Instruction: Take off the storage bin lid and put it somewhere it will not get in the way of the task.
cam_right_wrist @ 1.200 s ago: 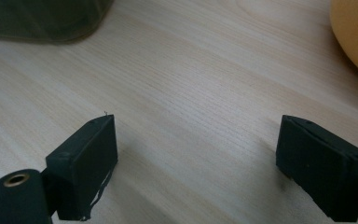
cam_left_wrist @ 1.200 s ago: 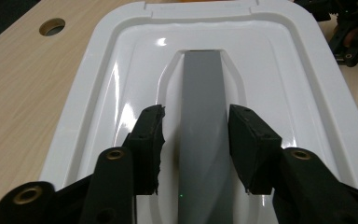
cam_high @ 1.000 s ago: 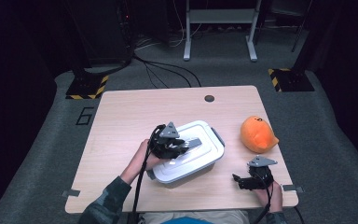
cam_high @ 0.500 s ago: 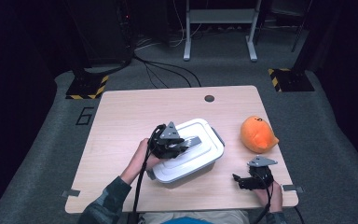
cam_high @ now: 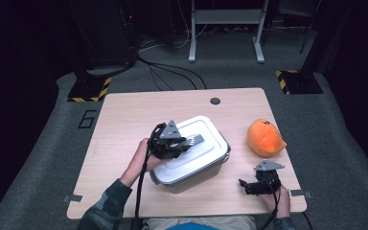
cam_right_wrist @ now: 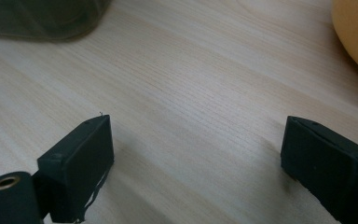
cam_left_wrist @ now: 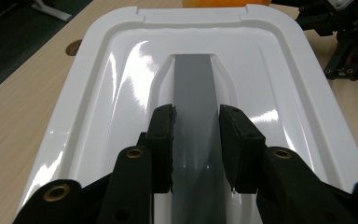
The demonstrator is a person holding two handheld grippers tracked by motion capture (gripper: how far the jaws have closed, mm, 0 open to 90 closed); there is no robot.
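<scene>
Box (cam_high: 191,158): white-lidded plastic container, middle of the tabletop (cam_high: 124,115), slightly toward the near edge.
Lid (cam_left_wrist: 121,84): white, glossy, seated flat on the box; no lift visible compared with a second ago.
Handle (cam_left_wrist: 195,84): grey strip running along the recess in the middle of the lid.
Left gripper (cam_high: 172,142): over the near-left part of the lid; jaws closed on the grey handle, one pad against each side of it.
Right gripper (cam_high: 261,183): low at the near-right corner of the tabletop, well apart from the box; jaws wide, nothing between them, and they have just been opening a little further.
Orange plush toy (cam_high: 264,137): right of the box, untouched.
Change: hardly any; the left hand sits where it was, grip already set.
Meaning: the hold on the handle looks complete, so lifting the lid off is probably the next step; the toy waits beside the box, perhaps to go inside.
</scene>
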